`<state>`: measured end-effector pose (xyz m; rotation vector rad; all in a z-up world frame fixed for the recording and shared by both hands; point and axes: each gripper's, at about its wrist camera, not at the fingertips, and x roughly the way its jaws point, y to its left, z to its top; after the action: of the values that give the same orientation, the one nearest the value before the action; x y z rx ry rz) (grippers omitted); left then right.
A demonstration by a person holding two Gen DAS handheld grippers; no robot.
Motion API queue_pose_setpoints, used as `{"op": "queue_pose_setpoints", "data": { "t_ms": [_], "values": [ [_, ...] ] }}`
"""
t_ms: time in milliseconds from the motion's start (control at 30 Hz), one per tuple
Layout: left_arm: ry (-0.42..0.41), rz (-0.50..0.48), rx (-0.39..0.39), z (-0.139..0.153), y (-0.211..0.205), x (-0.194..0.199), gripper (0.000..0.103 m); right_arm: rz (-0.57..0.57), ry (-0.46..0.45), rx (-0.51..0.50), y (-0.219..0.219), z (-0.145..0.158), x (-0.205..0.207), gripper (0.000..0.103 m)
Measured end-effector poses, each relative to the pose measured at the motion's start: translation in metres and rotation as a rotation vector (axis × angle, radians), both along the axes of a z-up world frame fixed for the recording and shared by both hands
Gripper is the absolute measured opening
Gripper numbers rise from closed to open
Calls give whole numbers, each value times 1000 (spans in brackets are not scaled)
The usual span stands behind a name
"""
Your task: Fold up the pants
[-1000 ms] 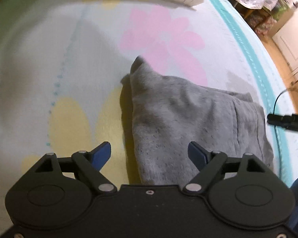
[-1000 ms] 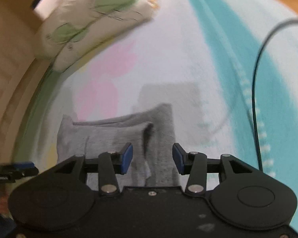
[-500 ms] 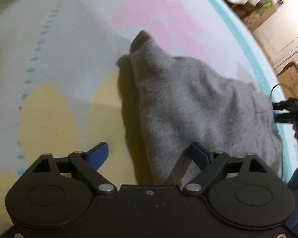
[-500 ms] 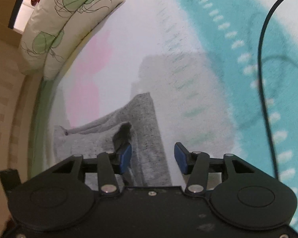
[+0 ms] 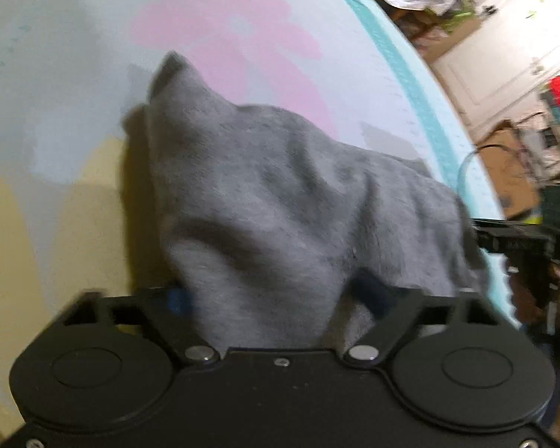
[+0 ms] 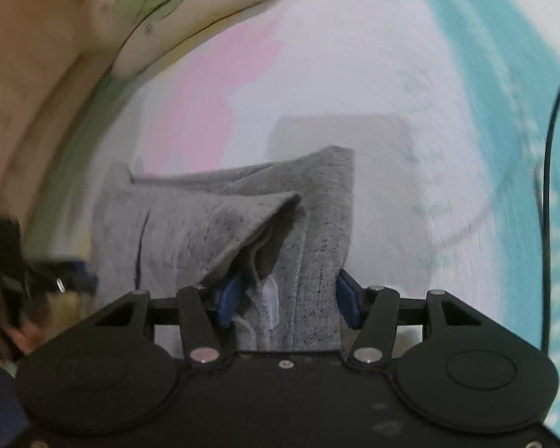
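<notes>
Grey pants (image 5: 280, 201) lie folded in a thick bundle on a flowered bedsheet (image 5: 74, 86). My left gripper (image 5: 276, 295) is open with its blue pads astride the bundle's near edge, and the cloth bulges up between the fingers. In the right wrist view the pants (image 6: 205, 224) show the waistband end with a white label. My right gripper (image 6: 285, 300) is open, its pads on either side of the waistband layers. Neither pair of pads presses the cloth flat.
A leaf-print pillow (image 6: 205, 3) lies at the head of the bed. A black cable (image 6: 550, 171) runs over the teal border (image 6: 504, 74). Beyond the bed edge stand boxes and clutter (image 5: 522, 156) by a white door.
Both grippers have moved forward onto the pants, so the cloth now sits between their fingers. The near edge of the bundle has risen at the left gripper.
</notes>
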<state>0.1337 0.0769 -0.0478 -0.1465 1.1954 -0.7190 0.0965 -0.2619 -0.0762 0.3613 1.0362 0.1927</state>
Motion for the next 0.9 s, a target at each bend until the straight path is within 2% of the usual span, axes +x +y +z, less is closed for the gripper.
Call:
{"op": "queue_pose_setpoints", "data": {
  "t_ms": [33, 100, 167, 333, 433, 567, 667, 767, 900],
  "values": [
    [-15, 11, 19, 3, -1, 0, 49, 26, -12, -44, 6, 0, -1, 41],
    [6, 50, -11, 9, 4, 0, 28, 67, -51, -65, 17, 4, -9, 19],
    [2, 83, -19, 19, 7, -3, 23, 60, -75, -75, 20, 8, -12, 17],
    [-143, 28, 82, 49, -9, -24, 21, 67, -140, -118, 30, 22, -20, 16],
    [-182, 81, 110, 63, 0, -21, 21, 71, -170, -98, 36, 36, -17, 16],
    [-209, 201, 118, 86, 49, -10, 21, 126, -222, -81, 62, 62, 3, 15],
    [-194, 302, 139, 101, 91, -1, 21, 179, -236, -63, 94, 79, 30, 14],
    [-175, 383, 174, 109, 135, 2, 21, 221, -220, -22, 134, 82, 64, 13],
    [-171, 471, 246, 101, 182, 3, 22, 258, -185, 20, 187, 72, 112, 11]
  ]
}}
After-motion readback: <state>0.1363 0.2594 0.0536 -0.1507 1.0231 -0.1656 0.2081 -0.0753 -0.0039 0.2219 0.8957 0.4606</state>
